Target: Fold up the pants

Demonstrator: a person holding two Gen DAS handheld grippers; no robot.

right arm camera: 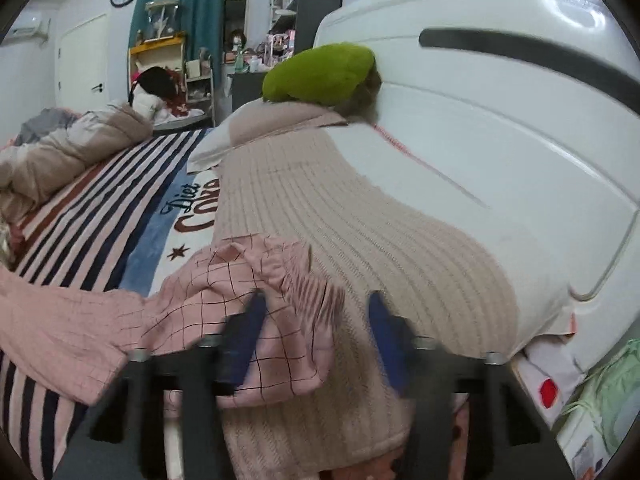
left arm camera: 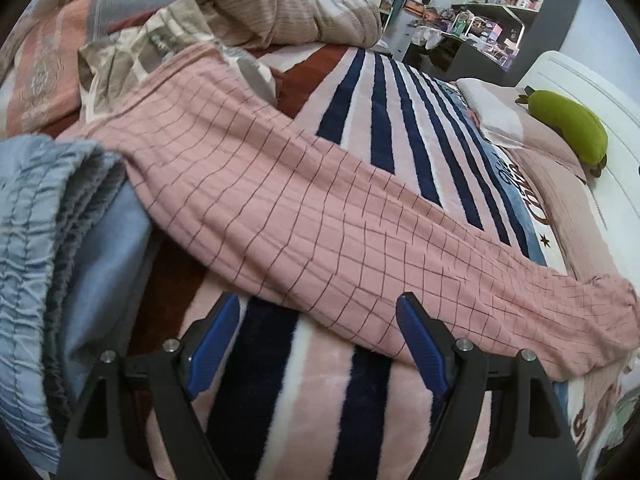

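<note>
The pink checked pants (left arm camera: 280, 208) lie stretched across the striped blanket (left arm camera: 400, 120), running from the upper left of the left wrist view down to the lower right, where the cuff end bunches near the frame edge. At the left edge of that view a blue-grey garment (left arm camera: 36, 240) is heaped over the pants' upper end. The left gripper (left arm camera: 318, 312) hangs over the blanket at the bottom of the frame with its blue pads standing wide apart and nothing between them; the pants' edge lies just beyond the tips.

In the right wrist view the pants' crumpled end (right arm camera: 240, 292) sits at lower centre, pushed up against a ribbed beige pillow (right arm camera: 360, 240). The right gripper (right arm camera: 316, 308) is blurred at the bottom, jaws parted, and some pink cloth lies between them without being pinched. A green plush toy (right arm camera: 320, 76) rests at the top of the pillow against the white headboard (right arm camera: 500, 120)
</note>
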